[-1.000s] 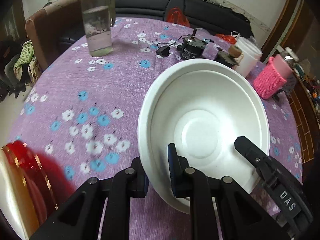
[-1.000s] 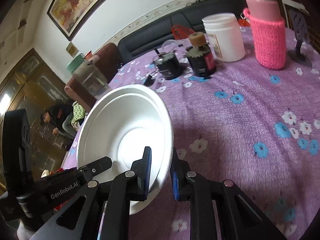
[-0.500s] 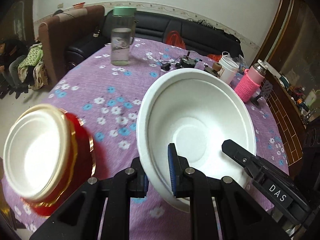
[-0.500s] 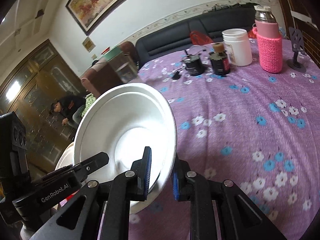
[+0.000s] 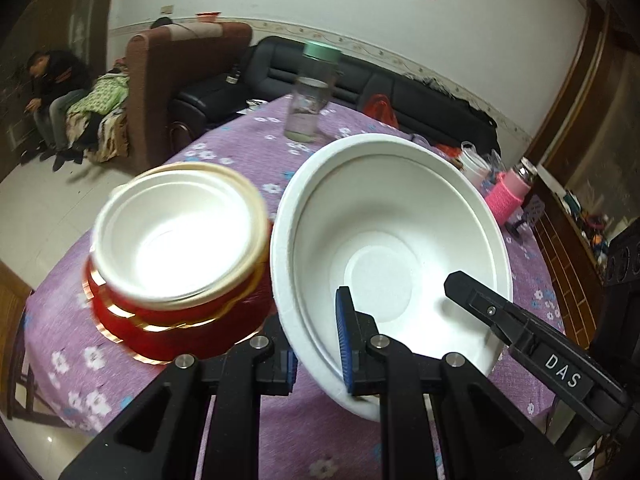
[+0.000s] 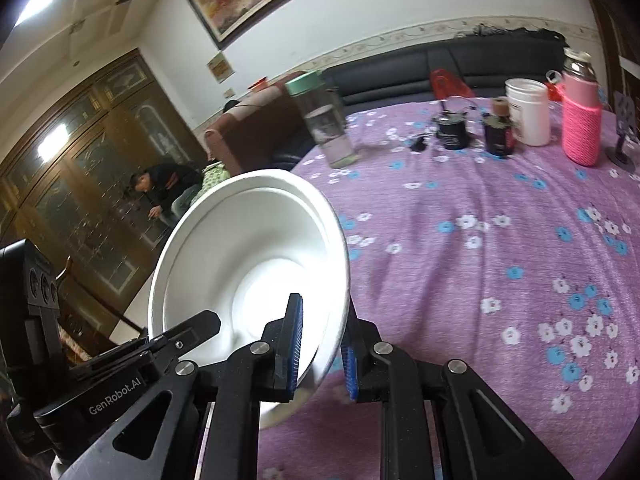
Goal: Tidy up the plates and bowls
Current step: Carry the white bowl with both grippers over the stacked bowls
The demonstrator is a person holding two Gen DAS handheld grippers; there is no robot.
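A large white bowl (image 5: 380, 248) hangs tilted above the purple flowered tablecloth (image 5: 240, 152), held from two sides. My left gripper (image 5: 316, 352) is shut on its near left rim, blue pads on either side of the wall. My right gripper (image 6: 320, 344) is shut on the opposite rim of the same white bowl (image 6: 248, 248). Just left of it on the table stands a stack of white bowls (image 5: 172, 236) nested in red bowls with gold trim (image 5: 172, 332), blurred. The held bowl's left edge almost reaches the stack.
A clear bottle with a green lid (image 6: 324, 120) stands far back on the table. A pink-sleeved flask (image 6: 580, 120), a white jar (image 6: 526, 112) and dark jars (image 6: 452, 132) line the far right. Sofas stand behind; a person (image 5: 52, 80) sits at the left. The table edge runs just beyond the stack.
Both grippers have carried the white bowl leftward and a little upward. The red-and-white stack has come from the left edge of the left wrist view to right beside the bowl.
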